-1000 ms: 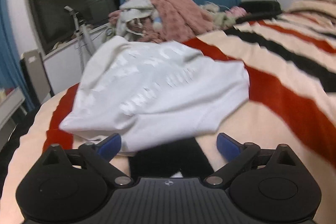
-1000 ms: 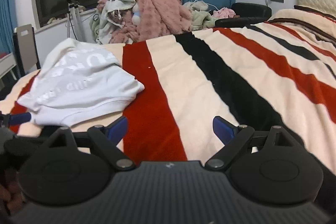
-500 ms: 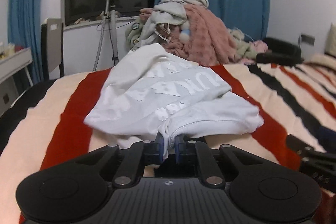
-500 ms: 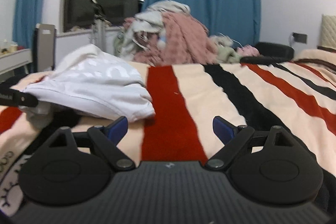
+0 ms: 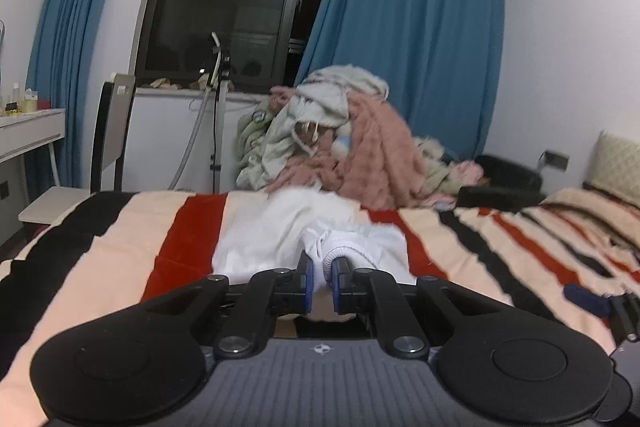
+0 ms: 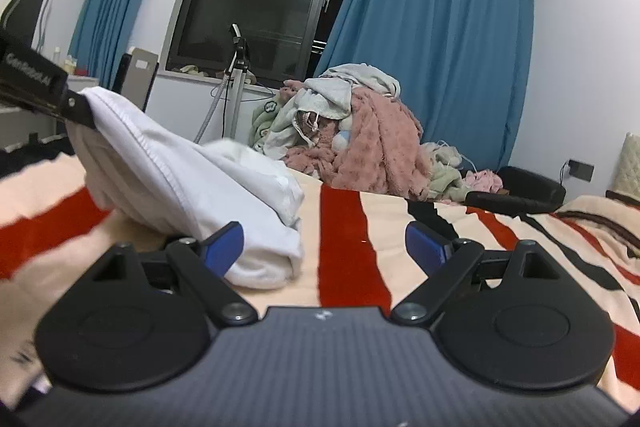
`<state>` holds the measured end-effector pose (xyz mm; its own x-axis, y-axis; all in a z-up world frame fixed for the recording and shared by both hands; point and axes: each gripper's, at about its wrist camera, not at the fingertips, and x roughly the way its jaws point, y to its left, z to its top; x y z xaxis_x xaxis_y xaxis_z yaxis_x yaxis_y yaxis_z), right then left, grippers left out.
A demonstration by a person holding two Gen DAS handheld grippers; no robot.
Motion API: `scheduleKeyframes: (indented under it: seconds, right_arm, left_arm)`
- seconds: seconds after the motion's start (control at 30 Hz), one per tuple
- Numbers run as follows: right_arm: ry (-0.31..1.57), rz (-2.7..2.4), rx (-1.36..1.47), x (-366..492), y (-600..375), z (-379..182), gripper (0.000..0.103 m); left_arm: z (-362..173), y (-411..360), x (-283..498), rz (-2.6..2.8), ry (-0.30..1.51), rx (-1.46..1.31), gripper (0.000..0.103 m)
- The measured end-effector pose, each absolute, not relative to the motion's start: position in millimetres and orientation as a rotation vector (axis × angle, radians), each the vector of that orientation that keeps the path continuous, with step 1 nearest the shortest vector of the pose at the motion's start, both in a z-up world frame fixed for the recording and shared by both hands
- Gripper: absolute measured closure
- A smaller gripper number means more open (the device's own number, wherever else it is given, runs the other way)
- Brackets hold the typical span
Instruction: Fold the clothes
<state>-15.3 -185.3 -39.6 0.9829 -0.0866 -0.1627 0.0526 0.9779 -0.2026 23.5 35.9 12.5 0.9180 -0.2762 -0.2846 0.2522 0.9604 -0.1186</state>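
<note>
One clothes heap [image 5: 344, 143] beyond white garment [image 5: 280, 235]

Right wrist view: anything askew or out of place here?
The white garment lies bunched, one hem lifted by the left tongs. Behind the striped blanket, a clothes heap sits unfolded. Nothing looks damaged.

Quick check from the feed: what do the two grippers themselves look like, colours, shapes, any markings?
Both match: the left gripper and right gripper have matte black linkage arms with silver pivot screws, blue fingertip pads, two round black discs, and a ribbed grey body bearing a small white logo. No sleeves or cables visible.
</note>
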Motion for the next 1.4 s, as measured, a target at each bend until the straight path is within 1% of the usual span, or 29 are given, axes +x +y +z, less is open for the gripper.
scheduleKeyframes:
  seconds: [0.1,0.3,0.43,0.53,0.63,0.73,0.93,1.1,1.23,1.4]
  right_arm:
    - [0.173,-0.037,-0.216,-23,-164,-32,0.014]
    - [0.176,0.030,-0.249,-38,-123,-17,0.014]
    - [0.220,0.110,-0.222,-15,-102,-27,0.014]
    - [0.211,0.100,-0.164,5,-100,-38,0.014]
    - [0.190,0.080,-0.053,21,-112,-46,0.014]
    - [0.149,0.052,0.038,34,-131,-48,0.014]
    - [0.108,-0.014,0.249,39,-182,-56,0.014]
    - [0.263,-0.101,0.211,70,-195,-73,0.014]
    - [0.387,-0.143,0.173,82,-201,-86,0.014]
    - [0.331,-0.229,0.160,59,-213,-63,0.014]
  left_arm:
    - [25,52,3,-0.267,0.266,-0.108,0.094]
    - [38,83,-23,-0.294,0.258,-0.188,0.094]
    - [41,87,-24,-0.303,0.265,-0.194,0.094]
    - [37,78,-17,-0.298,0.267,-0.159,0.094]
    - [32,67,-8,-0.294,0.274,-0.120,0.094]
    - [19,51,10,-0.297,0.321,-0.098,0.093]
    - [-4,20,41,-0.324,0.387,-0.063,0.093]
    - [-16,-1,48,-0.347,0.386,-0.005,0.093]
    - [-15,-2,48,-0.349,0.381,-0.029,0.093]
    - [-7,11,39,-0.342,0.341,-0.078,0.094]
